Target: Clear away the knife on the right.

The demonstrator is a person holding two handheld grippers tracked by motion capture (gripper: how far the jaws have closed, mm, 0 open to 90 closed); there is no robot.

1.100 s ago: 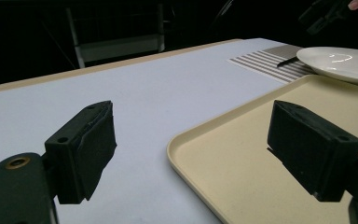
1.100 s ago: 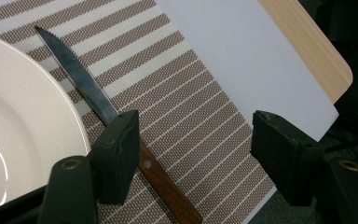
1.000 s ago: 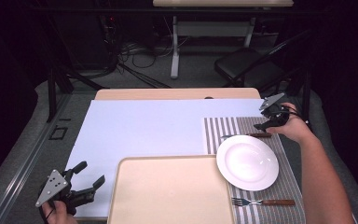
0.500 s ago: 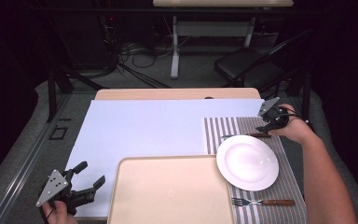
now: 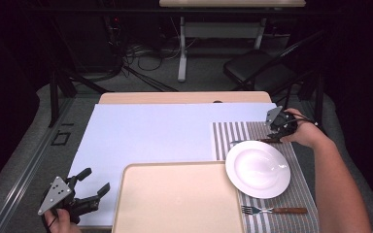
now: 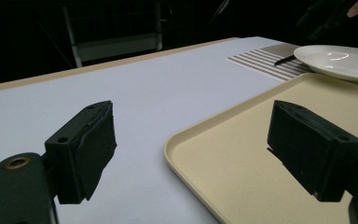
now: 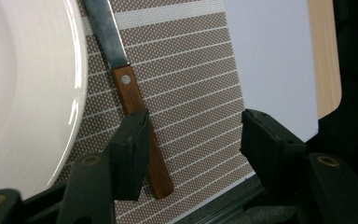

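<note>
The right gripper's (image 7: 193, 149) fingers (image 7: 131, 149) stand half open and have just been closing, with the wooden handle of the knife (image 7: 137, 119) lying against the inside of one pad, the other pad well apart from it and not yet pressing. The knife lies flat on the striped mat (image 5: 264, 132) at the worktop's far right, its blade running along the far rim of the plate (image 5: 258, 168). The risk, as I judge it, is that the one pad pushes the handle sideways before the other meets it, so the knife slides across the mat, or the blade knocks the plate's rim; a flat handle may also slip out if pinched too high. The left gripper (image 5: 85, 187) hovers open and empty at the near left corner, beside the tray (image 5: 175, 204). A fork (image 5: 272, 210) lies at the mat's near edge.
</note>
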